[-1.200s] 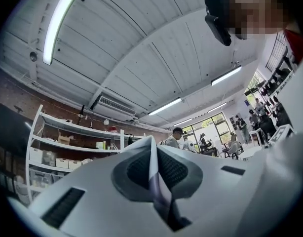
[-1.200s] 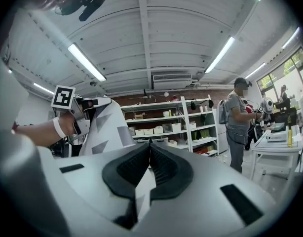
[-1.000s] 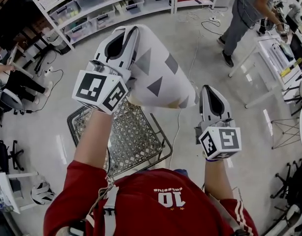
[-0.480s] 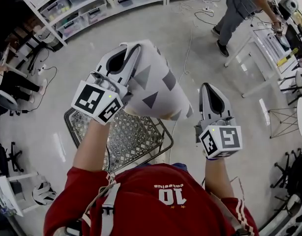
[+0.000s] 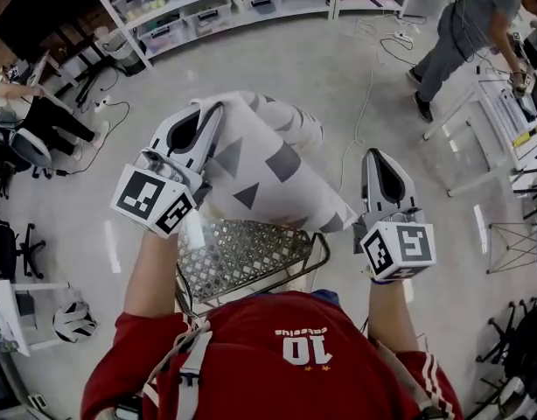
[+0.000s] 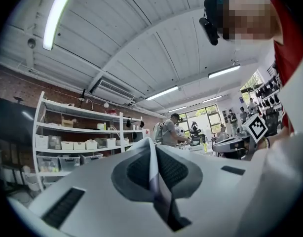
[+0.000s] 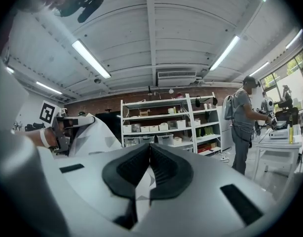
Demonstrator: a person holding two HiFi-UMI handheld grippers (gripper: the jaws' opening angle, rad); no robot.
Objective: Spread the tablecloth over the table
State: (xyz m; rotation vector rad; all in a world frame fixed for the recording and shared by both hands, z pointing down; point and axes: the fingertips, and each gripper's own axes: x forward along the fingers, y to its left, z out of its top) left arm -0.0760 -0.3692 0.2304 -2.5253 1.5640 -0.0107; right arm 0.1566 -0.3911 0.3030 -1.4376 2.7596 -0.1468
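Note:
The tablecloth (image 5: pixel 268 169), white with grey triangles, hangs bunched in the air between both grippers, over a wire basket (image 5: pixel 251 256). My left gripper (image 5: pixel 218 108) is shut on its left edge. In the left gripper view a strip of the cloth (image 6: pixel 159 186) is pinched between the dark pads, up to the tips of the left gripper (image 6: pixel 150 141). My right gripper (image 5: pixel 373 154) is shut on the cloth's right end. The right gripper view shows white cloth (image 7: pixel 140 184) in the slit behind the closed tips of the right gripper (image 7: pixel 150 144). No table to cover shows under the cloth.
Shelves with storage bins (image 5: pixel 207 7) line the far wall. A person (image 5: pixel 470 24) stands at a white table (image 5: pixel 505 103) on the right. Another person (image 5: pixel 32 121) sits at the left. A cable (image 5: pixel 360 103) trails across the floor.
My left gripper has swung left and lower with the cloth's edge, and the cloth now stretches wider between the grippers. The right gripper has shifted a little, still shut.

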